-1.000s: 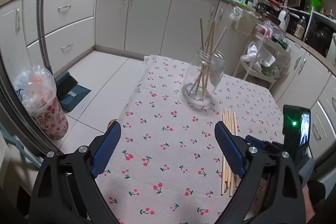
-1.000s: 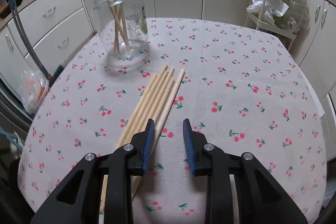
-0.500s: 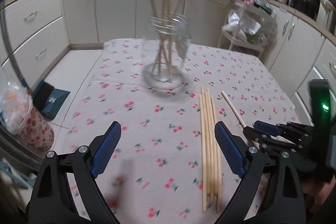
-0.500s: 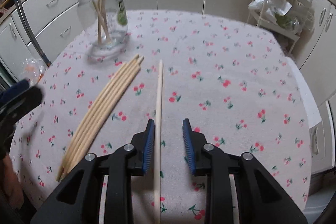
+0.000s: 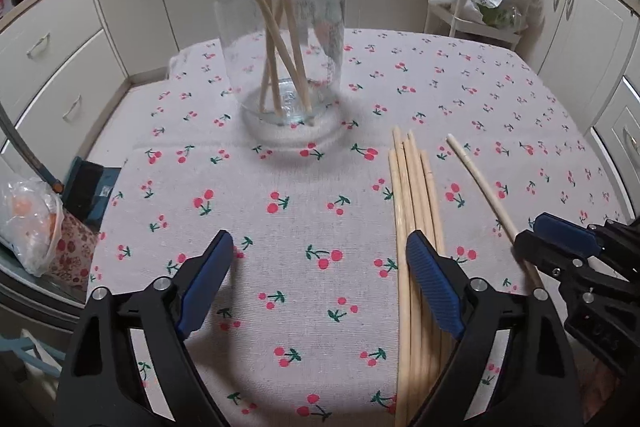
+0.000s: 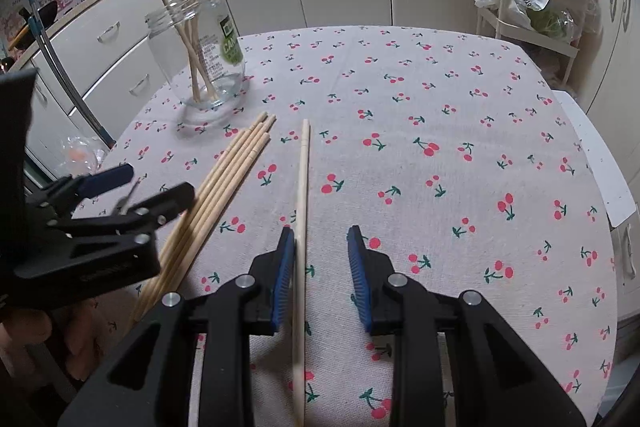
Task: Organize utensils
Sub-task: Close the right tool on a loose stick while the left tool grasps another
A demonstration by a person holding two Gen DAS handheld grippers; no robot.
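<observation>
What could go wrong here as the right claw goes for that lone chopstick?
The right claw is open, and the chopstick lies against its left finger, off-centre, so closing may roll it away. The bundle lies close beside the left claw, which could scatter it. The jar might tip.

Green label on glass jar: partial "CAN"

Clear glossy glass jar; matt pale wooden chopsticks; woven cherry-print tablecloth.
</observation>
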